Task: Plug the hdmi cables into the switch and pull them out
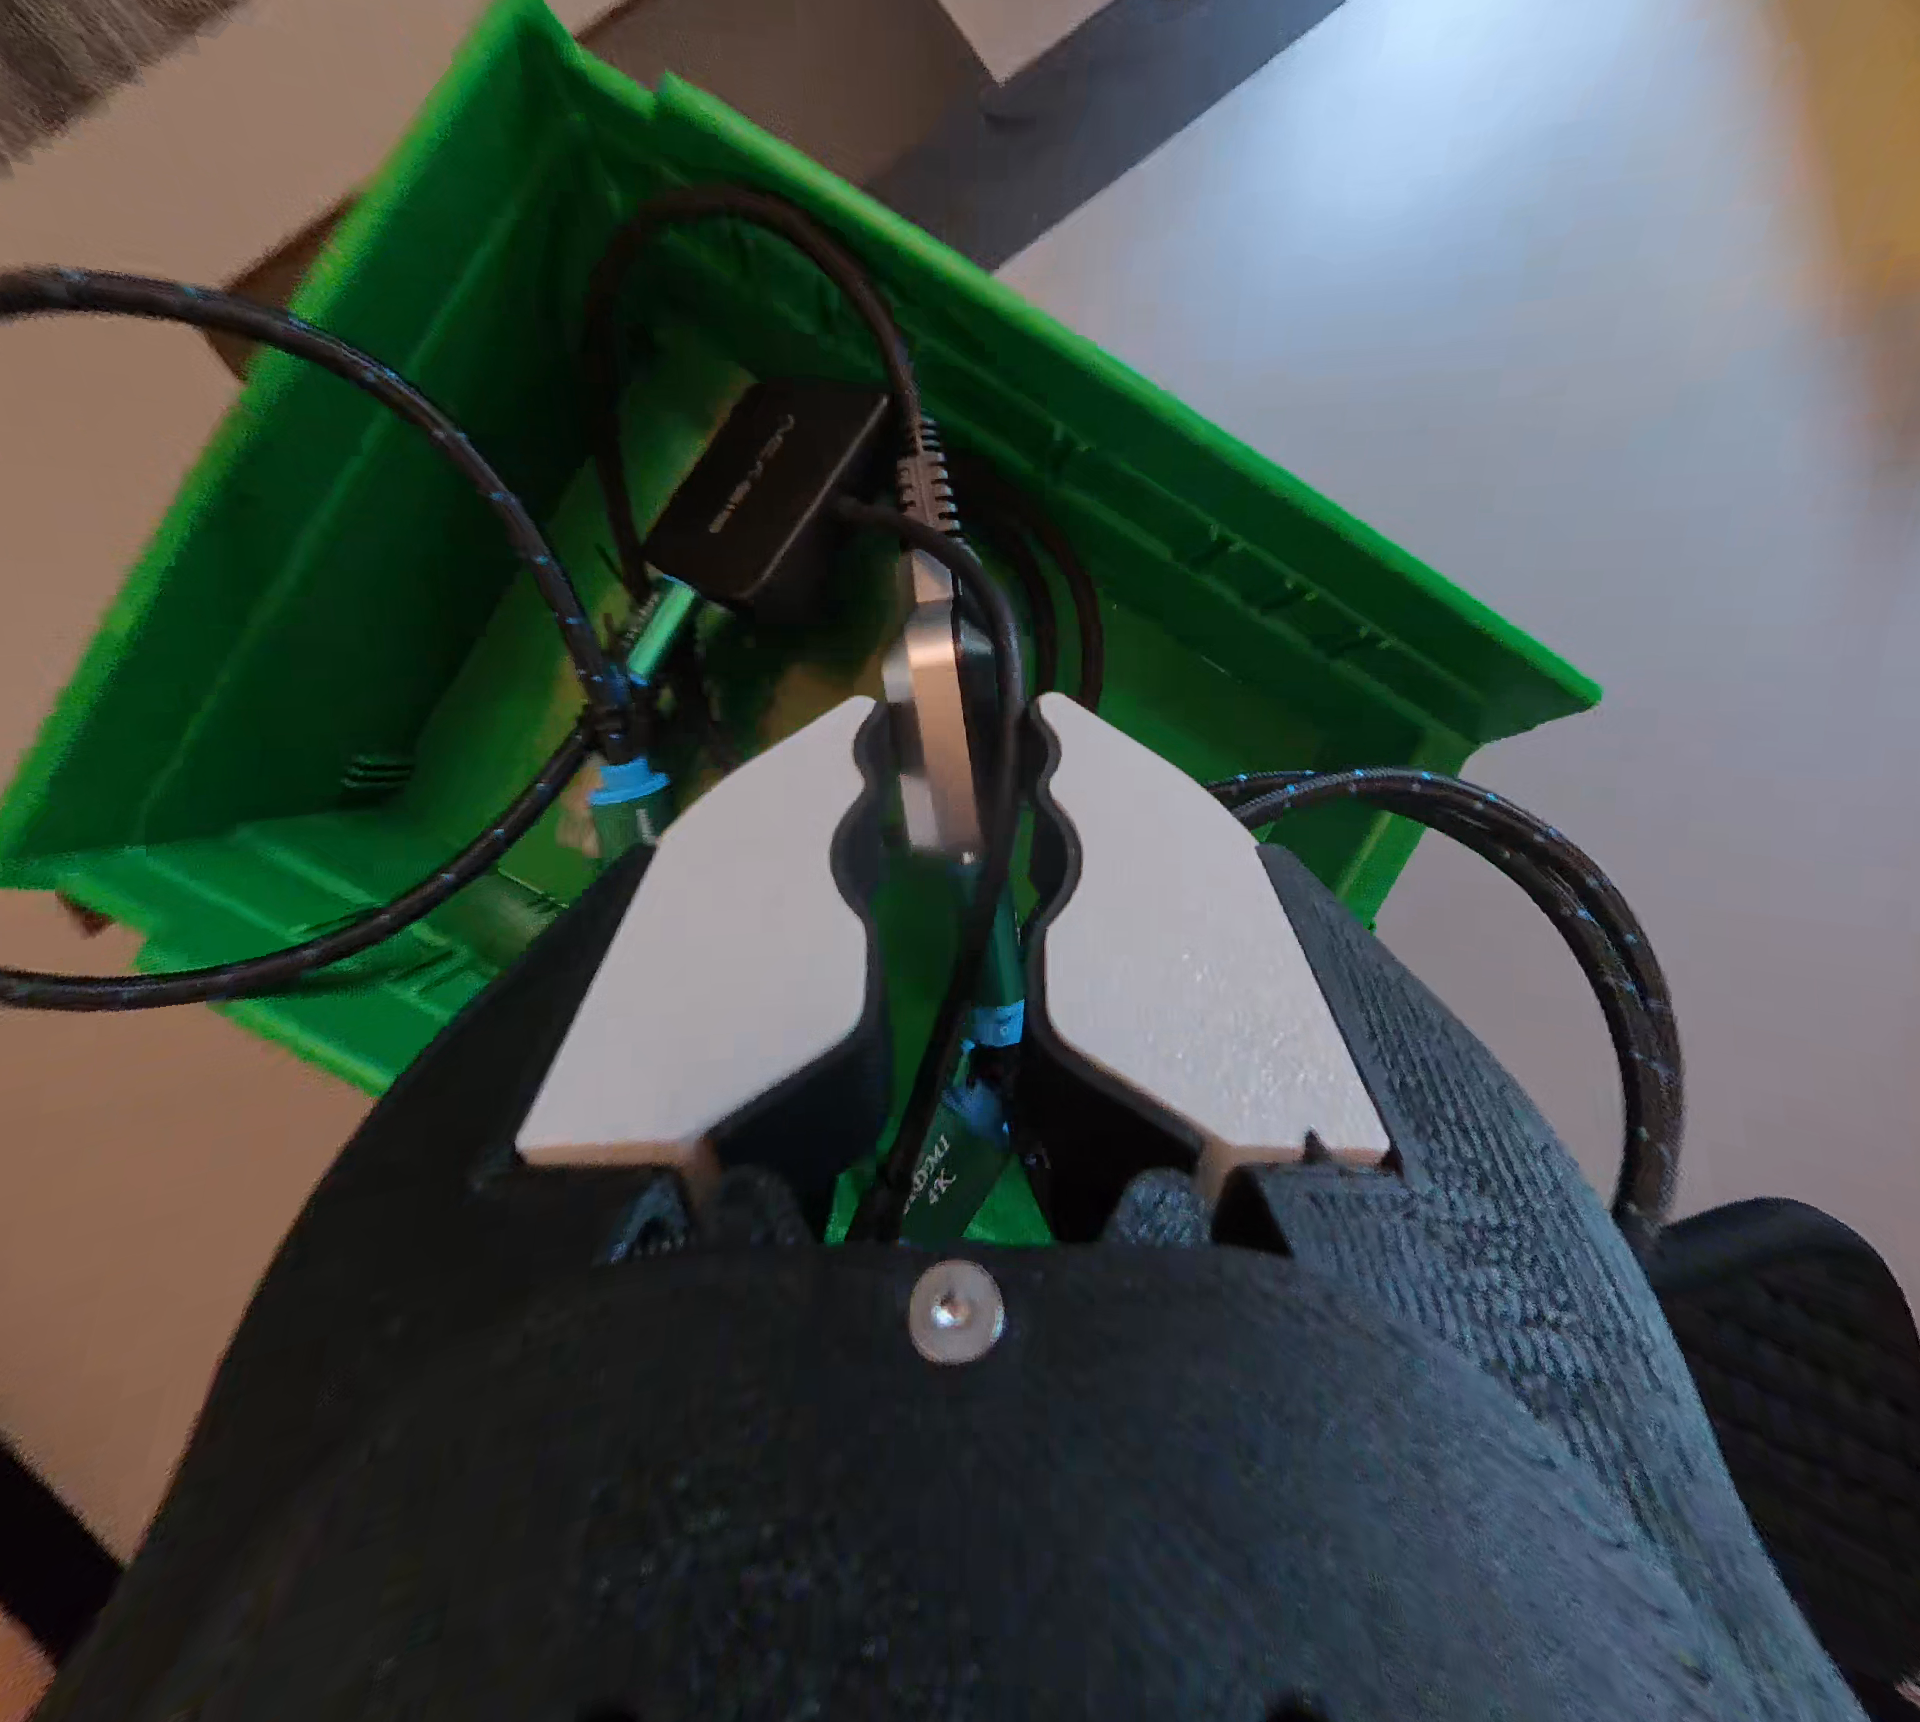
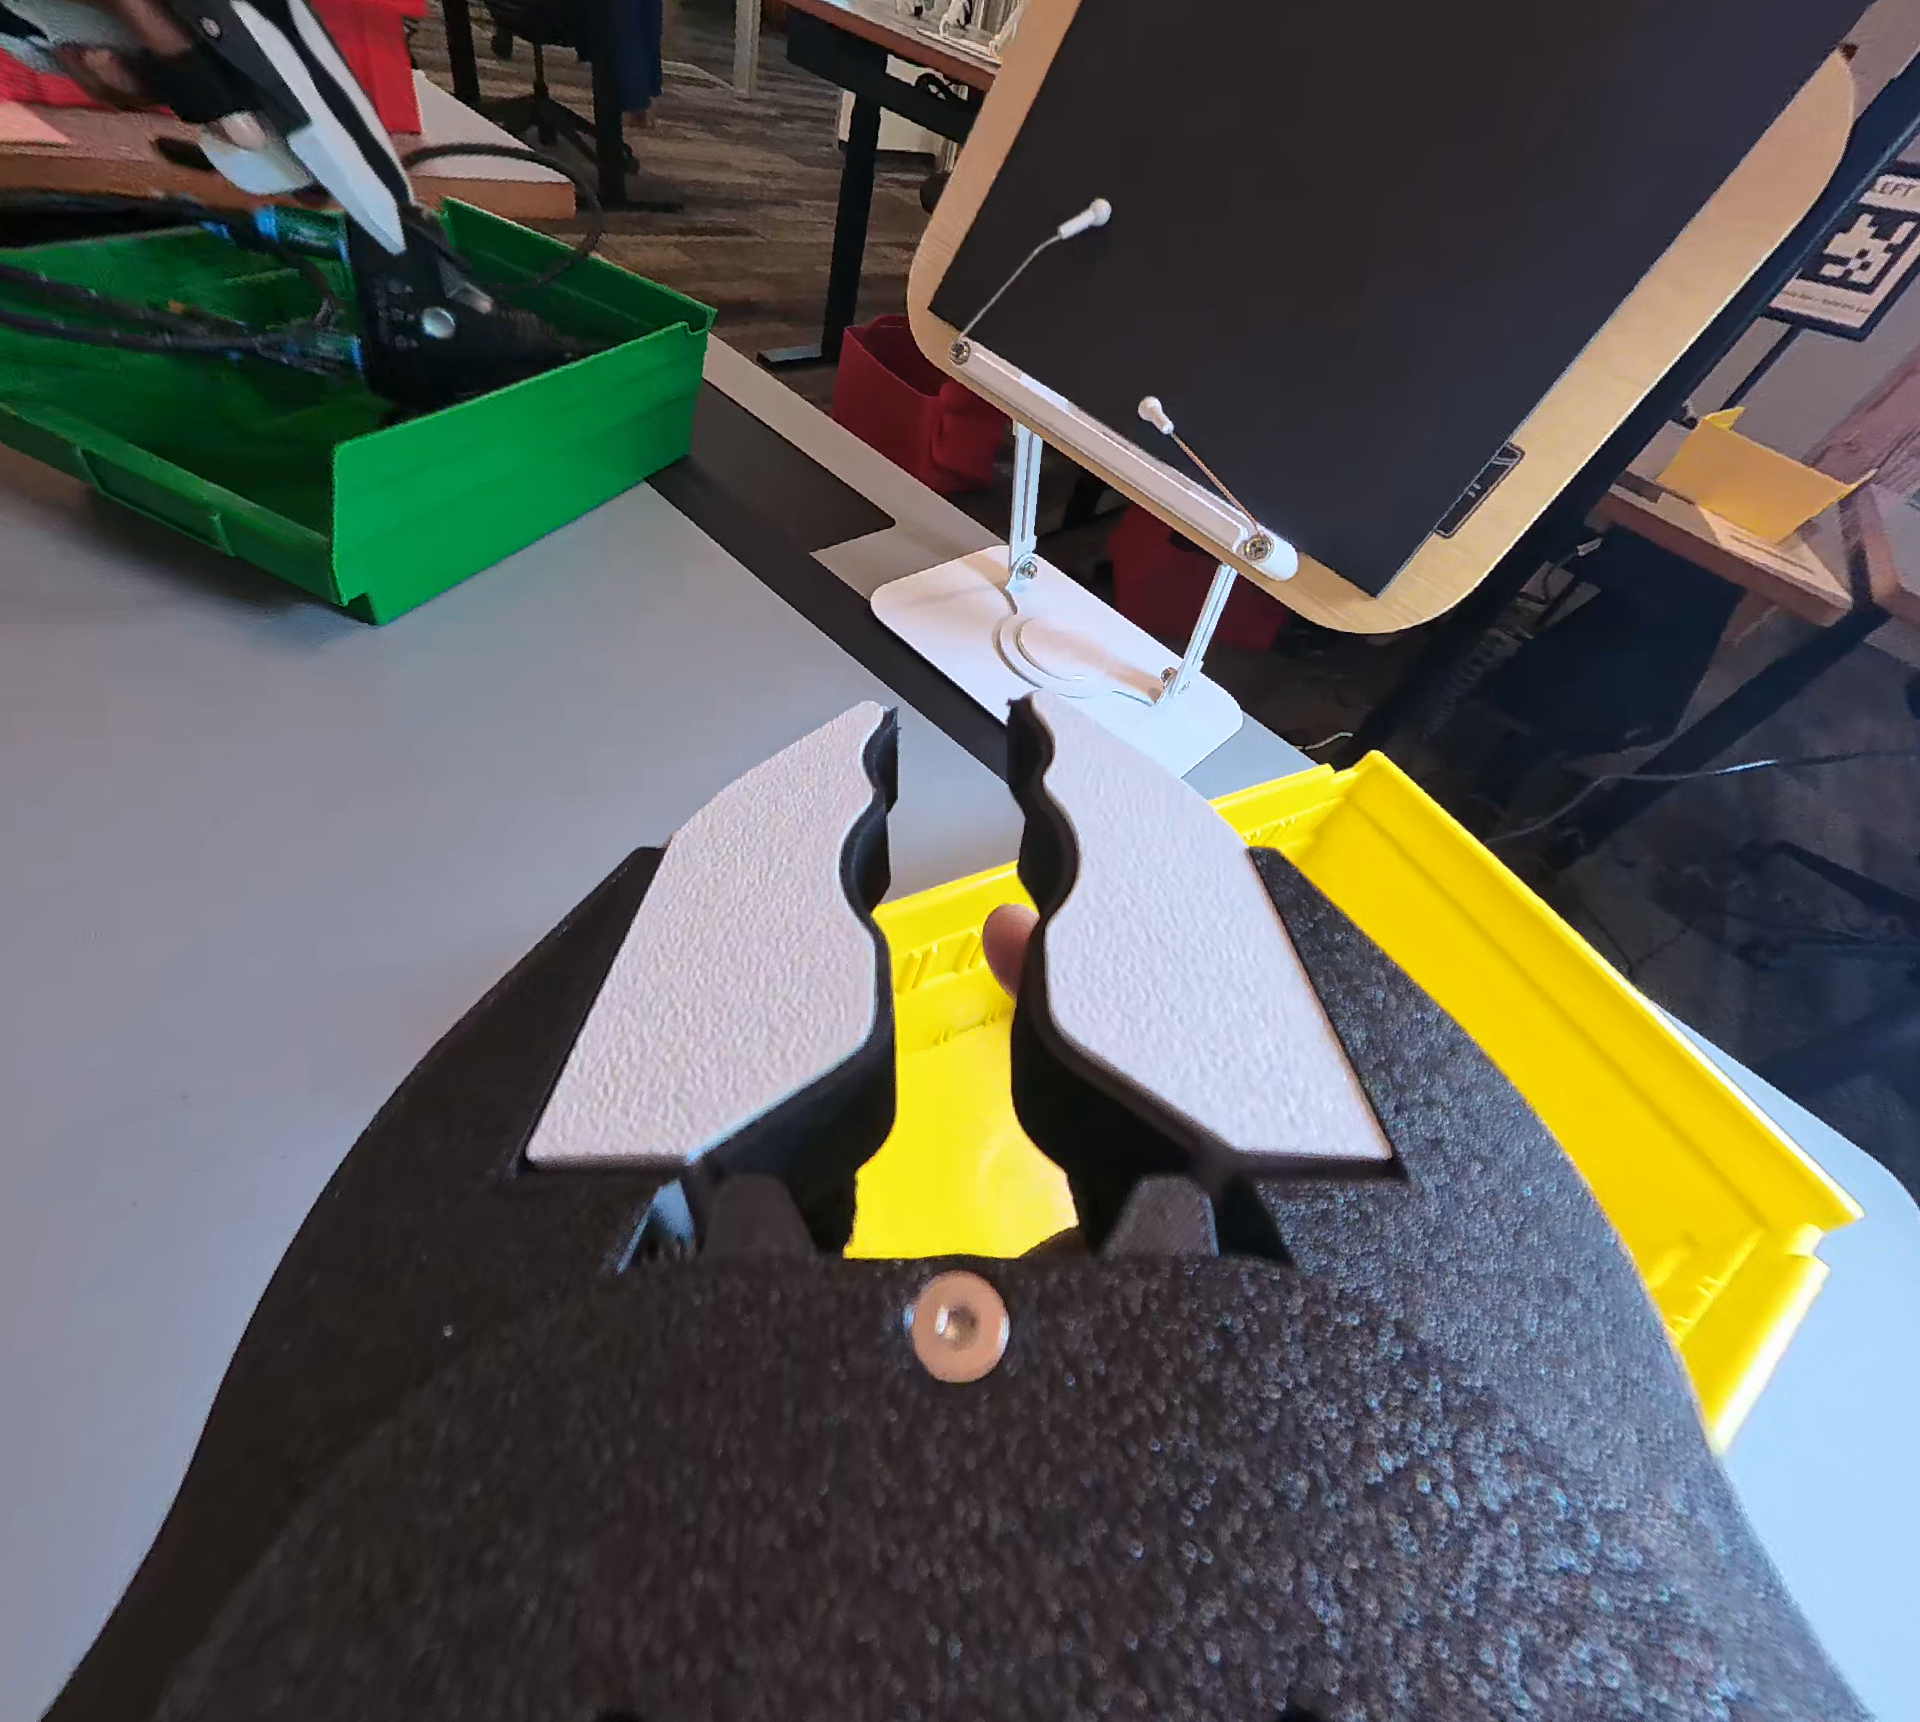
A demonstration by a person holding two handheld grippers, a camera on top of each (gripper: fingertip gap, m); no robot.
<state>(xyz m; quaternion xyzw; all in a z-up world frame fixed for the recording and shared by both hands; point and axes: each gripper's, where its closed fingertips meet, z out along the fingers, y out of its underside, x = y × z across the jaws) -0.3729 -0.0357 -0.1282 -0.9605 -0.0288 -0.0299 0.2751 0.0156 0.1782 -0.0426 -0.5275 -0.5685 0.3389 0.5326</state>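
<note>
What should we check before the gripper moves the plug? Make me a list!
1. Left gripper lined up around the silver plug: ok.
2. Left jaws clamped firmly on the plug: cannot tell.
3. Switch in view inside the green bin: ok.
4. Cables untangled: not ok, they loop across and out of the bin.
5. Right gripper open and empty over the yellow bin: ok.

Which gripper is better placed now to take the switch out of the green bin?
Left. The left gripper is inside the green plastic bin, its fingers around the flat silver switch. The right gripper hovers, holding nothing, over the yellow plastic bin.
</note>
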